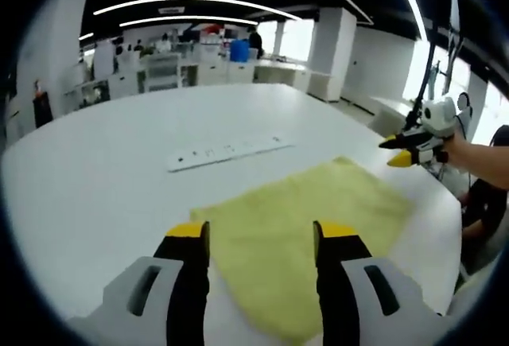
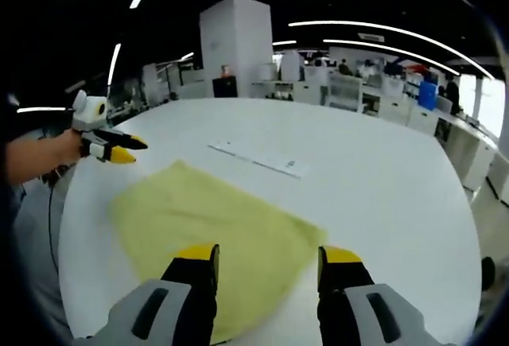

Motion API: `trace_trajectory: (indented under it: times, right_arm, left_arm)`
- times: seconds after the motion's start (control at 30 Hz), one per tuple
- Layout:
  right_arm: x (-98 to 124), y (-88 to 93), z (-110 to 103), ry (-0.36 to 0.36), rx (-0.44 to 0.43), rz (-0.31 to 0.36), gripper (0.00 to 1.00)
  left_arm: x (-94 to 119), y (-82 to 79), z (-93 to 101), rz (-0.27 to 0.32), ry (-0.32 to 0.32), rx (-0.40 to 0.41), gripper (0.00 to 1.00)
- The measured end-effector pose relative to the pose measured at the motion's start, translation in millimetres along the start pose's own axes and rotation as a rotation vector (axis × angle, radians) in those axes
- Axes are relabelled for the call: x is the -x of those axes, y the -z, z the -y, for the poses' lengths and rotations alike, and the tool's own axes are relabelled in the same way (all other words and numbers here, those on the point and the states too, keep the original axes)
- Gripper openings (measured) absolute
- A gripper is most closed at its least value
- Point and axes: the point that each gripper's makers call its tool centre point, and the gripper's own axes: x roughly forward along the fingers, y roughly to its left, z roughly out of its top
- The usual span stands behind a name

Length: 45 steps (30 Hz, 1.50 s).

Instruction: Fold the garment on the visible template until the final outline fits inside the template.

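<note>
garment: a yellow cloth [image 1: 306, 231] lies flat on the white desk [image 1: 103, 195], spread in one layer or a loose fold, its near corner just beyond the left claw's tips; in the right gripper view it [image 2: 215, 235] reaches from the far-left corner down under the right claw.
template: no marked outline can be made out on the desk around the cloth, so whether the cloth sits on it cannot be told.
left claw: left claw [image 1: 261, 239] is spread wide and holds nothing, hovering over the near part of the cloth; seen from the other side [image 2: 119, 149] its yellow tips look drawn together, pointing across the far corner without touching it.
right claw: right claw [image 2: 269, 260] is spread wide and empty above the cloth's near edge; in the left gripper view [image 1: 404, 152] it sits beyond the cloth's far corner, apart from it.
other things: a long white strip [image 1: 229, 151] lies on the desk just past the cloth's far edge.
risk, grip: likely one claw pinches only the top layer or misses the corner, so the fold drags unevenly.
risk, slide: the smooth desk may let the whole cloth slip toward the strip or the desk edge when pulled.
risk, outline: with no visible guide, a skewed fold could leave corners sticking out.
risk, view: lifting high could carry the cloth out of sight.
</note>
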Motion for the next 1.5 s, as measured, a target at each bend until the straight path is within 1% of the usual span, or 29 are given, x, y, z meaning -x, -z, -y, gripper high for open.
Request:
trace_trajectory:
  times: [0.37,0.53,0.67,0.83,0.97,1.0,1.13,1.27,1.33,1.4,1.5]
  right_arm:
    - [20.2,7.5,-12.2,0.0,0.007,0.008,0.47]
    - [28.0,13.4,-18.8,-0.005,0.011,0.007,0.47]
    - [32.2,18.7,-23.0,-0.007,0.013,0.005,0.46]
    - [34.4,26.4,-28.3,-0.012,0.015,-0.002,0.45]
    - [35.8,33.7,-32.7,-0.019,0.02,-0.01,0.43]
    - [35.9,34.8,-33.2,-0.02,0.021,-0.012,0.43]
    - [36.3,46.3,-37.1,-0.029,0.034,-0.032,0.4]
    - [38.7,54.8,-40.2,-0.038,0.033,-0.036,0.36]
    - [40.3,57.7,-42.5,-0.042,0.039,-0.037,0.32]
    - [42.5,60.6,-44.4,-0.044,0.062,-0.036,0.26]
    - [43.5,65.6,-46.6,-0.056,0.053,-0.04,0.24]
  left_arm:
    - [20.5,10.4,13.5,-0.004,0.009,0.014,0.5]
    - [31.2,16.1,19.3,-0.013,0.011,-0.003,0.49]
    - [37.3,24.9,22.7,-0.024,0.018,0.003,0.48]
    - [41.6,40.9,24.8,-0.044,0.018,0.01,0.47]
    - [43.8,54.5,28.0,-0.061,0.027,0.028,0.44]
    - [44.0,55.8,28.3,-0.063,0.027,0.029,0.43]
    - [45.8,65.6,31.0,-0.077,0.027,0.031,0.42]
    - [46.5,75.3,34.2,-0.089,0.029,0.037,0.41]
    - [46.0,80.4,35.6,-0.098,0.031,0.039,0.39]
    - [45.9,85.5,37.0,-0.101,0.032,0.047,0.38]
    - [45.2,92.6,39.9,-0.111,0.035,0.058,0.38]
